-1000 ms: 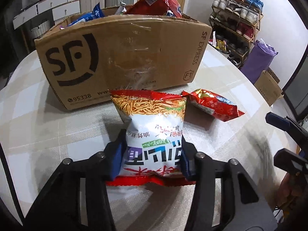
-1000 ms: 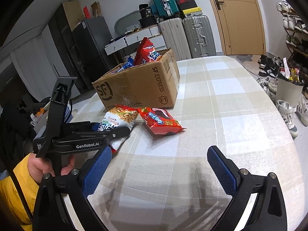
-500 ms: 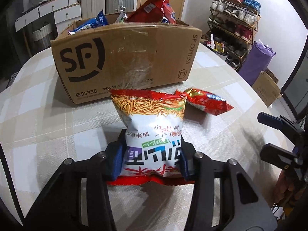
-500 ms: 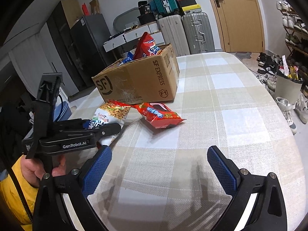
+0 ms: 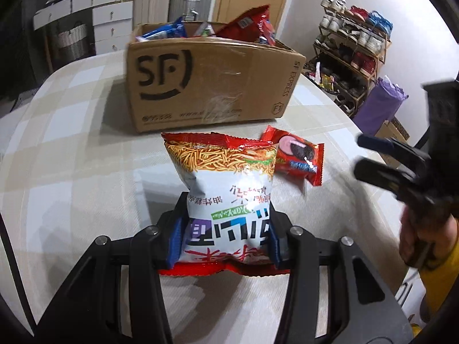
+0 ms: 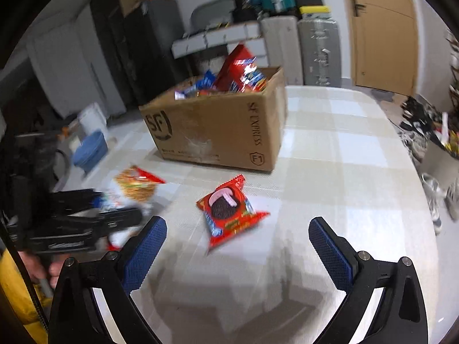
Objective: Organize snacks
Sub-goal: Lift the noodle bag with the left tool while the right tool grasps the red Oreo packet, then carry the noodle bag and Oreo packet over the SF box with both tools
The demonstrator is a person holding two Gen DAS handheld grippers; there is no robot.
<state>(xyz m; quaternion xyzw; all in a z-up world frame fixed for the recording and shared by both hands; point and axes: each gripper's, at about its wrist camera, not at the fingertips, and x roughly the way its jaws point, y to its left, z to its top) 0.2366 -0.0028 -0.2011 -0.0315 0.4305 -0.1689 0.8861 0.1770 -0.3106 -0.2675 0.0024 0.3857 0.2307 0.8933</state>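
Left wrist view, L to R: checked tablecloth [image 5: 71, 149] fills the left and lower frame; cardboard box [image 5: 206, 83] w/ SF logo sits upper centre, open top, blue and red snack bags [image 5: 246, 25] sticking out of it. Below box, centre frame, noodle snack bag [image 5: 226, 189] is pinched at its lower part in left gripper [image 5: 225, 236], blue pads [image 5: 175, 238] pressing both sides, jaws narrow, bag's top end towards the box. Just right of it, touching or slightly behind its upper right corner, red cookie packet [image 5: 298, 159] lies flat on cloth. Far right edge: right gripper [image 5: 381, 157] seen side-on, blurred, held by a hand [image 5: 416, 238] w/ yellow sleeve; shoe rack [image 5: 352, 46] and purple bag [image 5: 375, 106] in bkgd upper right. Right wrist view, L to R: left gripper [image 6: 114, 209] at left edge, blurred, w/ noodle snack bag [image 6: 137, 186] in it, hand [image 6: 43, 266] and yellow sleeve lower left. Cardboard box [image 6: 218, 129] upper centre, snack bags [image 6: 238, 71] poking up. Red cookie packet [image 6: 229, 209] centre frame on cloth, near the box but apart from it. Right gripper [image 6: 238, 229] jaws spread wide, blue pads [image 6: 143, 249] either side at bottom, nothing btwn them; packet lies ahead of the tips, not touched. Suitcases [image 6: 315, 51] and a door [image 6: 384, 28] upper right.
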